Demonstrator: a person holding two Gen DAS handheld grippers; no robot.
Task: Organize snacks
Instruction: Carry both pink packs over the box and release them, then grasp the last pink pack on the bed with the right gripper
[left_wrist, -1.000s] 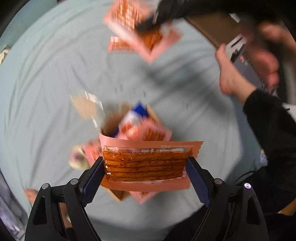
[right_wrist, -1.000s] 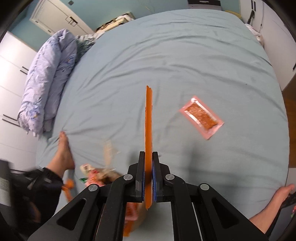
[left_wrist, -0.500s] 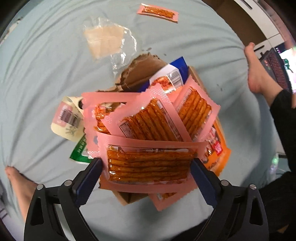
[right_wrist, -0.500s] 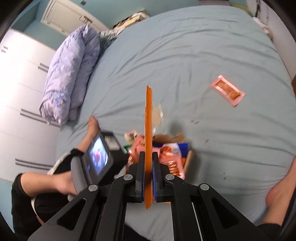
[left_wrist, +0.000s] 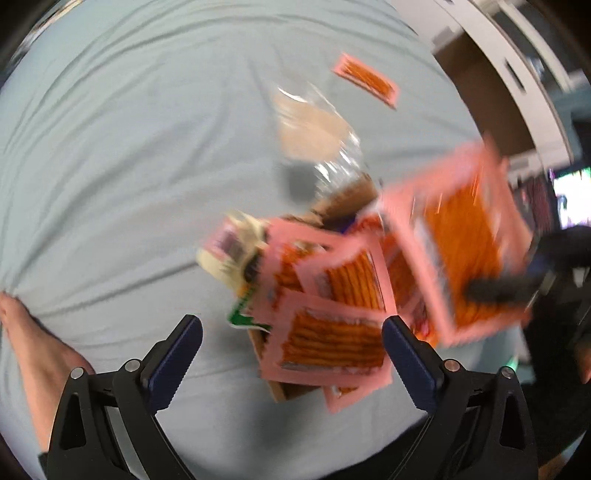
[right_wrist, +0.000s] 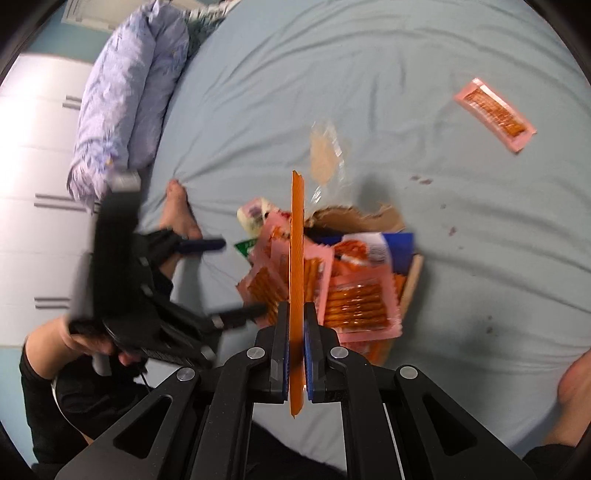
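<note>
My left gripper (left_wrist: 291, 322) is open wide just above a torn cardboard box (left_wrist: 343, 199) heaped with pink packets of orange snack sticks. One pink packet (left_wrist: 328, 343) lies loose on the heap below the jaws, and the pads are clear of it. My right gripper (right_wrist: 296, 311) is shut on another pink packet (right_wrist: 297, 236), seen edge-on above the box (right_wrist: 373, 218). The left wrist view shows that packet (left_wrist: 461, 251) blurred at the right. The left gripper (right_wrist: 232, 277) appears beside the heap in the right wrist view.
A lone pink packet (right_wrist: 495, 112) and a clear plastic bag (right_wrist: 325, 155) lie on the light blue bedsheet (right_wrist: 424, 55) beyond the box. A folded duvet (right_wrist: 125, 103) lies at the left edge. The person's bare feet (right_wrist: 179, 210) (right_wrist: 576, 384) flank the box.
The left gripper opened and let its packet drop onto the heap, then slid sideways. The right gripper carried its packet down over the box.
</note>
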